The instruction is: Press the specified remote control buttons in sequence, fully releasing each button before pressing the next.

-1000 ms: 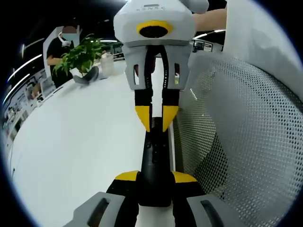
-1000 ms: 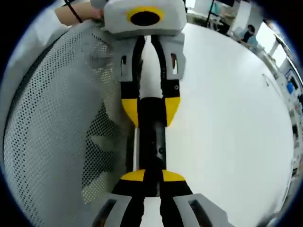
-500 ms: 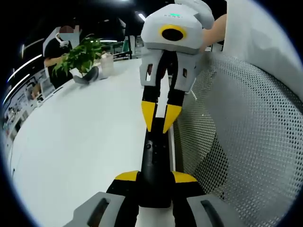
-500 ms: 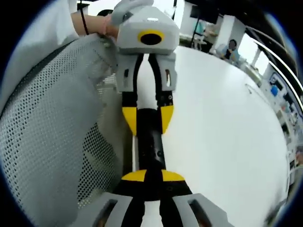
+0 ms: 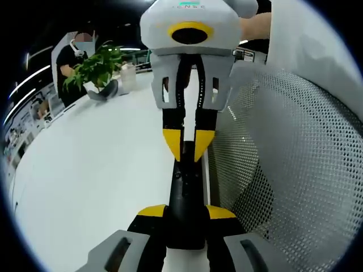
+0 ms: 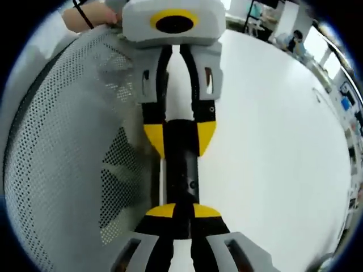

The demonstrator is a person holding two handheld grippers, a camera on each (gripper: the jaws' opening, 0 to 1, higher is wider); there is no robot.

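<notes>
Gripping the near end of the black remote control (image 5: pixel 185 195) between its yellow-tipped jaws, the left claw (image 5: pixel 185 218) held the slim bar lengthwise over the white surface (image 5: pixel 96 170). At the far end of the remote, the right claw (image 5: pixel 186 148) came in from above with its two yellow tips drawn close together and set against the remote's top face; whether they pressed a button could not be told. From the right gripper view the same arrangement showed reversed: the right claw (image 6: pixel 180 218) sat low with its jaws nearly together over the remote control (image 6: pixel 181 170), and the left claw (image 6: pixel 179 139) clamped the opposite end. A white perforated mesh panel (image 5: pixel 289 164) curved up just beside the remote. Farther along the surface stood a potted green plant (image 5: pixel 96 68) in a dark pot and, near it, a pale bottle (image 5: pixel 128 76) whose contents could not be made out. A person (image 5: pixel 72 56) stood behind the plant.
</notes>
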